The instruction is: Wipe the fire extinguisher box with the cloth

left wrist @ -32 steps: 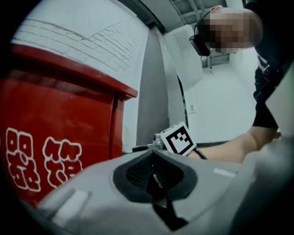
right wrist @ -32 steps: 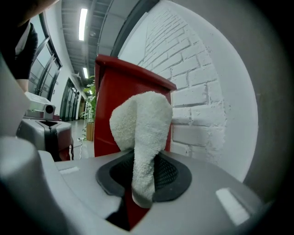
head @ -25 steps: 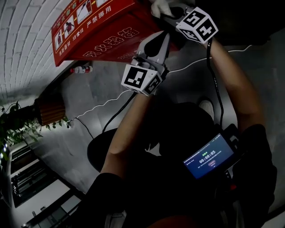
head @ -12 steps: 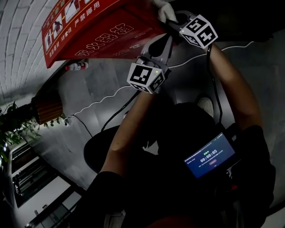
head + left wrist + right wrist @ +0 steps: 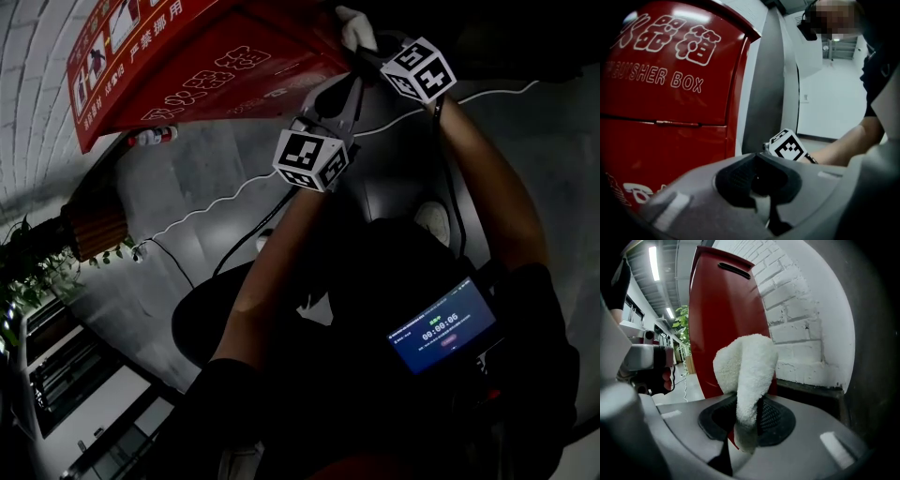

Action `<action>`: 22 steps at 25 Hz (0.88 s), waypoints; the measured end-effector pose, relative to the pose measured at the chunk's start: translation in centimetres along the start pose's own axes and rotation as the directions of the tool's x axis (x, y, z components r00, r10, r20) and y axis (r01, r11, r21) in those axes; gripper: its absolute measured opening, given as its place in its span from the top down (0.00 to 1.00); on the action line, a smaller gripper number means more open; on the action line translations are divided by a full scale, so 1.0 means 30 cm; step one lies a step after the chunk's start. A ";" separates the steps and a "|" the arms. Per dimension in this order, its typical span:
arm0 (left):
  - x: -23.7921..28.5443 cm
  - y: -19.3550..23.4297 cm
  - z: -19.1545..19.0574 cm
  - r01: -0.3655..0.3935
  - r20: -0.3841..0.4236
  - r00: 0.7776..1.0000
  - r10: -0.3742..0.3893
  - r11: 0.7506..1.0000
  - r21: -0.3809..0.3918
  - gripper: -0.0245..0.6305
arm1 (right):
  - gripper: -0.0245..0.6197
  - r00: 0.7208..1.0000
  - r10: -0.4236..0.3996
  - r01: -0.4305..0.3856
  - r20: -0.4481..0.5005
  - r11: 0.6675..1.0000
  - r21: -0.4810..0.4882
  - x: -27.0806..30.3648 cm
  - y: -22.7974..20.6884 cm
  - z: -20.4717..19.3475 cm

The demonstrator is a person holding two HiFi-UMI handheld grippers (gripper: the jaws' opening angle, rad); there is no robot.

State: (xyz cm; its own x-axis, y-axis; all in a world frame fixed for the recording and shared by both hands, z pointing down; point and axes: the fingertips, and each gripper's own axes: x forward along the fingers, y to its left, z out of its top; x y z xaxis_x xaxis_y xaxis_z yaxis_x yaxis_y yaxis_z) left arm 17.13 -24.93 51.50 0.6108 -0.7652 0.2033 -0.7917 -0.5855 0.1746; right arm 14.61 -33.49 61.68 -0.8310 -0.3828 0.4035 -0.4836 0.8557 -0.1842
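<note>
**Red metal fire extinguisher box [image 5: 216,66], white lettering, at 11 o'clock in the head view.**
My right gripper [image 5: 747,416] is clamped on a fluffy white cloth [image 5: 745,371] at the box's side edge, with a white brick wall [image 5: 797,310] at 2 o'clock. My left gripper [image 5: 757,180], at 7 o'clock from the right one, has its jaws together and empty and faces the box front.

Fire extinguisher box [image 5: 216,66] partly off-frame
</note>
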 end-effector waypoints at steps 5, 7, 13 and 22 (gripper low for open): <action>0.010 0.012 -0.040 -0.003 -0.017 1.000 0.003 1.000 -0.015 0.96 | 0.83 0.999 0.000 0.002 -0.053 0.999 0.042 0.039 -0.018 -0.113; 0.014 0.017 -0.064 -0.009 -0.030 1.000 0.009 1.000 -0.016 0.96 | 0.83 0.998 0.000 0.004 -0.067 0.998 0.057 0.052 -0.021 -0.147; 0.032 0.037 -0.166 -0.036 -0.083 0.996 0.033 0.999 -0.028 0.96 | 0.83 0.995 -0.008 0.017 -0.100 0.996 0.092 0.088 -0.032 -0.239; 0.048 0.051 -0.218 -0.058 -0.125 0.991 0.052 0.997 -0.043 0.96 | 0.83 0.987 -0.012 0.034 -0.161 0.990 0.134 0.118 -0.028 -0.388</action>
State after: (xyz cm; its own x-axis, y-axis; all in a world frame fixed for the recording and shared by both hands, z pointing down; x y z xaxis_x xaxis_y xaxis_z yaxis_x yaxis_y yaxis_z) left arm 16.90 -25.17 58.38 0.5659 -0.7550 0.3312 -0.8242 -0.5283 0.2039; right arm 15.27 -31.52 73.71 -0.7700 -0.3322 0.5447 -0.5442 0.7876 -0.2891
